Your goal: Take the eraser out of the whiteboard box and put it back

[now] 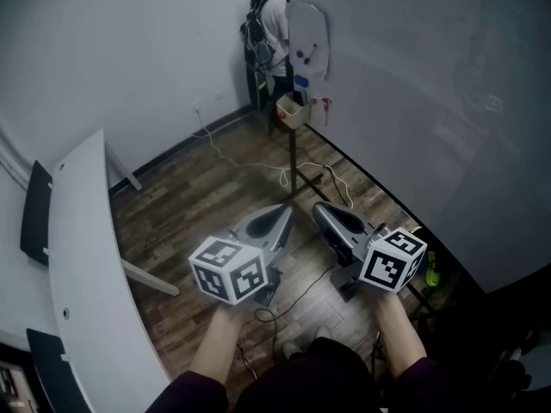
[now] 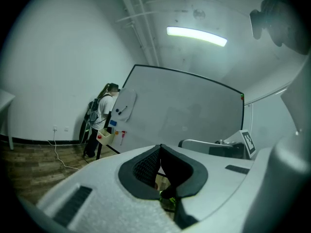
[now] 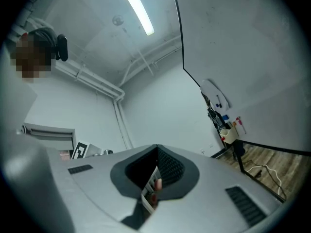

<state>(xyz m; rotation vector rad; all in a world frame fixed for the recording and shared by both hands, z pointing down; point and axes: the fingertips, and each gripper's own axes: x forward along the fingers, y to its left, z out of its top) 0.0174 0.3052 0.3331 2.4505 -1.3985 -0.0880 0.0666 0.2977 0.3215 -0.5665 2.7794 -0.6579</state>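
Box [image 1: 291,110], small and cream, at the distant whiteboard's [image 1: 413,101] lower corner; left tongs [image 1: 287,207] and right tongs [image 1: 317,206] closed, empty.

Dim, cool-toned, ceiling strip light [image 2: 197,35] glaring overhead, gripper views fisheye-bent — dark vignetted corners, soft grain throughout

We see a wood-plank floor [image 1: 198,213] and plain white walls [image 1: 129,50]. Curved white desk [image 1: 82,256] at left, with what look like dark chair backs [image 1: 34,213] behind it. White cable [image 1: 250,164] trails across the floor below a wall socket [image 1: 196,107]. One tube light [image 2: 197,36] on the ceiling, pipes [image 2: 138,21] beside it.
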